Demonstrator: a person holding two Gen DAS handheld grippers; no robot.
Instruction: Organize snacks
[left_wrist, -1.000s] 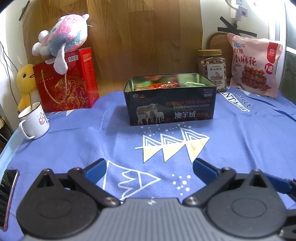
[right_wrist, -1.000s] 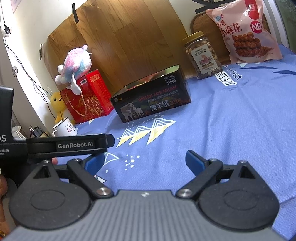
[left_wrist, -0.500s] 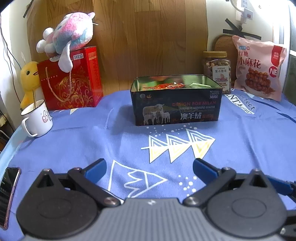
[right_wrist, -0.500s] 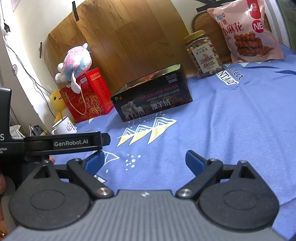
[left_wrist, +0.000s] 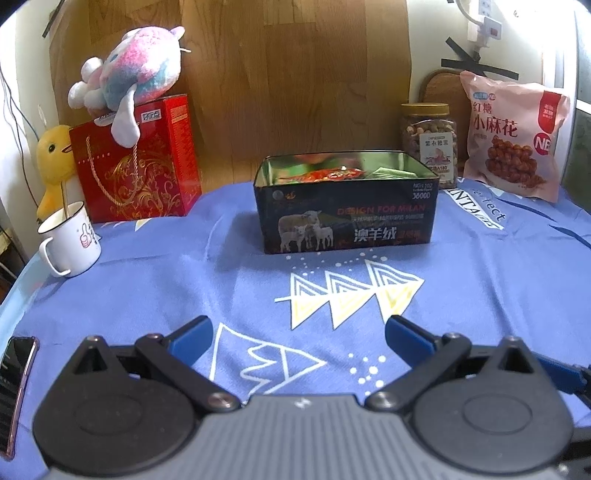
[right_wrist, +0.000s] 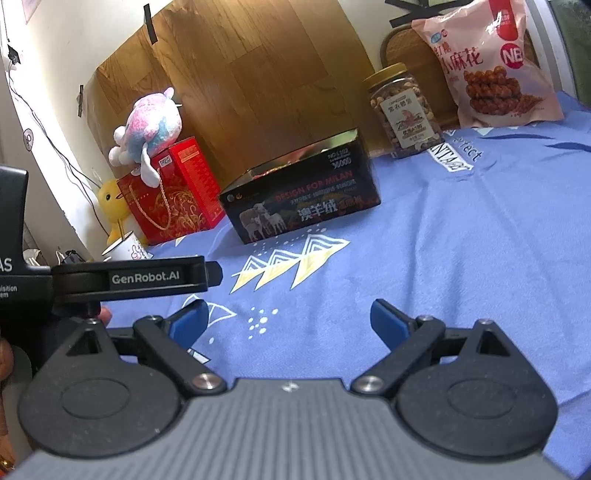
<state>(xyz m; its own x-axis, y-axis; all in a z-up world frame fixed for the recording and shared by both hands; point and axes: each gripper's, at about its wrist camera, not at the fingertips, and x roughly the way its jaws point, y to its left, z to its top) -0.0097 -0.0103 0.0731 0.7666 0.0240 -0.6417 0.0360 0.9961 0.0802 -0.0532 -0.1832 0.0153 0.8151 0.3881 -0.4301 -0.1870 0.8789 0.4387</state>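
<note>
Since a second ago the left view has drifted slightly, so the open dark metal tin printed with sheep (left_wrist: 347, 206) sits a little further right in it, while both tools have stayed low at the near edge of the table and nothing on the cloth has shifted. Nearest, the left gripper (left_wrist: 297, 332) hangs over the blue tablecloth with white and yellow mountain prints (left_wrist: 184, 288), its blue-padded fingers spread wide and holding nothing; the right gripper (right_wrist: 286, 319) is likewise released and empty, just beside its partner, whose black body crosses the left of the right view. A dark phone (left_wrist: 14, 384) lies at the near left edge. Mid-table stands the tin, with a red wrapper and a green packet already inside. Beyond it, near the wall, wait the loose snacks — a clear plastic jar of nuts with a gold lid (left_wrist: 430, 142) and, to its right, a pink bag of fried dough twists (left_wrist: 511, 136) leaning upright. The step in hand looks like a reach for one of these, and the right tool is the closer. For the jar, I would approach level and close across its middle below the lid; for the bag, pinch near the top seam — crushing the contents is the risk. Keep clear of the white enamel mug (left_wrist: 70, 240) at far left.
</note>
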